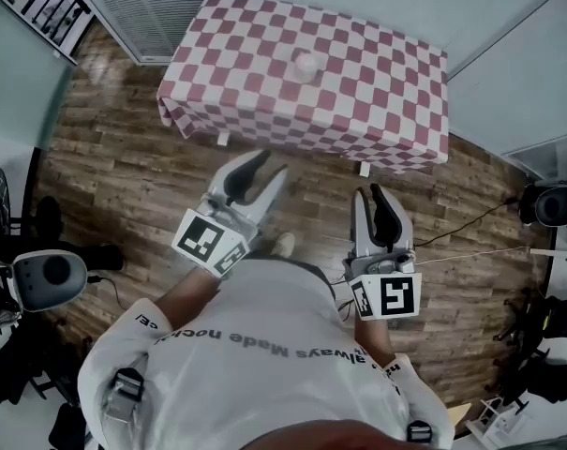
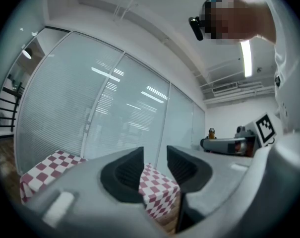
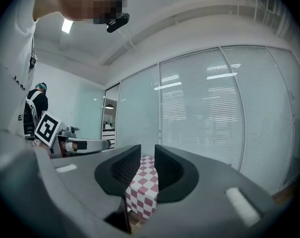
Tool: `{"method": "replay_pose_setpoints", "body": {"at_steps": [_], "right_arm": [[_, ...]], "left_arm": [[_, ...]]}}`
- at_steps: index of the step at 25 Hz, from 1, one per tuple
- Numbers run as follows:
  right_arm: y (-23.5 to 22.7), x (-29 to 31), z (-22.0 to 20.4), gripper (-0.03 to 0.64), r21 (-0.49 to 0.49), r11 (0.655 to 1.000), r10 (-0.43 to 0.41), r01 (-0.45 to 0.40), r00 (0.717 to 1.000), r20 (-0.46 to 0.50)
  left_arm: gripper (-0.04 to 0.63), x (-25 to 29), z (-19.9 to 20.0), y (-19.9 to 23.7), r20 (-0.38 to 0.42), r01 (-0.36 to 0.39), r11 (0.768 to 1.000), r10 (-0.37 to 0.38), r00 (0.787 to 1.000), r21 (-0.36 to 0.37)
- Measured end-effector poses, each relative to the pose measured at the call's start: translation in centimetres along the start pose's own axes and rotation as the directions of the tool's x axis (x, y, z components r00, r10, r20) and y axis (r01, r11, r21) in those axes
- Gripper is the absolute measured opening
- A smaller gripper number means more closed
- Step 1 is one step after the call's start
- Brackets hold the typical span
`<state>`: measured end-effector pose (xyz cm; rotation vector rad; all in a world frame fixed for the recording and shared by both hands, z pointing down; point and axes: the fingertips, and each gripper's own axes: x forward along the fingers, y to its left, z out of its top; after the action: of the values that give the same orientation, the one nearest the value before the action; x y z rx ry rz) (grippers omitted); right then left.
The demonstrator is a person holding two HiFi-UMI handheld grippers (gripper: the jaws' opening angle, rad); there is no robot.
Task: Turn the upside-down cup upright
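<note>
Left gripper (image 1: 269, 169) jaws part-open, right gripper (image 1: 368, 193) jaws closed, both empty; approach the cup (image 1: 305, 65) at the middle of the counter (image 1: 395, 111) level, jaws widened

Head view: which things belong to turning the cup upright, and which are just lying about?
For the job: cup, table, left gripper, right gripper.
Lying about: cable, black gear at right, rack at top left.

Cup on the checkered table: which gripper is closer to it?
Left. The left gripper is over the floor near the table edge, facing the cup; the right gripper sits farther back, off to the side.
</note>
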<state>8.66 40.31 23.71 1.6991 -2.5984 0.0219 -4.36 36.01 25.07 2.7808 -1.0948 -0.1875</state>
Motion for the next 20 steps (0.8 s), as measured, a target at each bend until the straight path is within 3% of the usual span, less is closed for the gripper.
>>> {"method": "replay_pose_setpoints", "body": {"at_steps": [13,20], "right_arm": [[-1.4,4.0,-1.5,0.086,0.020,0.999,0.030,-0.029,0.998,-0.047],[-2.8,10.2,-1.5,0.086,0.007,1.000,0.020,-0.020,0.998,-0.058]], "left_arm": [[0.147,3.1,-1.2,3.3,-0.019,-0.010,0.999,0.009,1.000,-0.035],[0.146,7.0,-1.1,8.4,-0.011,0.012,0.999,-0.013,1.000,-0.049]]}}
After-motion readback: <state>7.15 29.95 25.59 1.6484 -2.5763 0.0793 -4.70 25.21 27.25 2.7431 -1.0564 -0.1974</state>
